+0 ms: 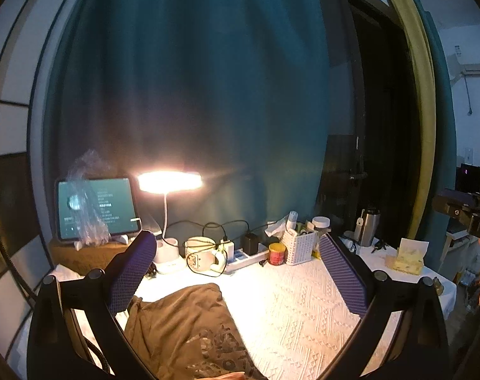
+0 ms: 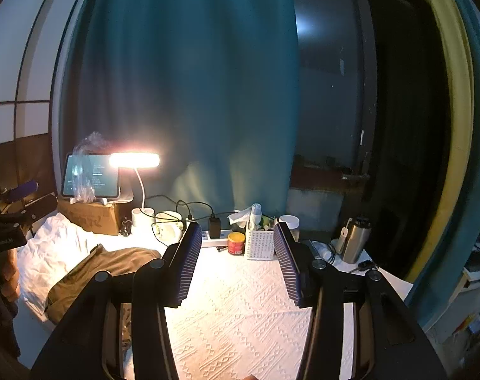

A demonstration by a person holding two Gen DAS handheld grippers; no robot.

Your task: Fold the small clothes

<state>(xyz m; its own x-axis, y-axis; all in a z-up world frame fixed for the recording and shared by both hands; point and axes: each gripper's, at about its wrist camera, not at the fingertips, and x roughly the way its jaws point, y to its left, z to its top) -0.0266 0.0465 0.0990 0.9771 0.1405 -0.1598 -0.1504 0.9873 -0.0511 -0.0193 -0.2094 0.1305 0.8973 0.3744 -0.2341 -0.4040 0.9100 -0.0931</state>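
Black-framed left tool (image 1: pixel 236 253) and right tool (image 2: pixel 236 243), ribbed purple pads, round screw heads

The shorts (image 2: pixel 103 269) lie on the tabletop (image 2: pixel 240 300) at the left. Behind them sits a box (image 2: pixel 92 218) with a tablet (image 2: pixel 91 175) on it. The lamp (image 2: pixel 134 160), mug (image 2: pixel 168 226) and flask (image 2: pixel 355 239) line the back, left to right.

Brown garment (image 2: pixel 103 272) on white tablecloth (image 2: pixel 240 316)

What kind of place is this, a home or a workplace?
Probably a home, perhaps a bedroom corner. A small table under a white cloth holds a lit desk lamp, a mug and a tablet, and a brown garment lies there for folding.
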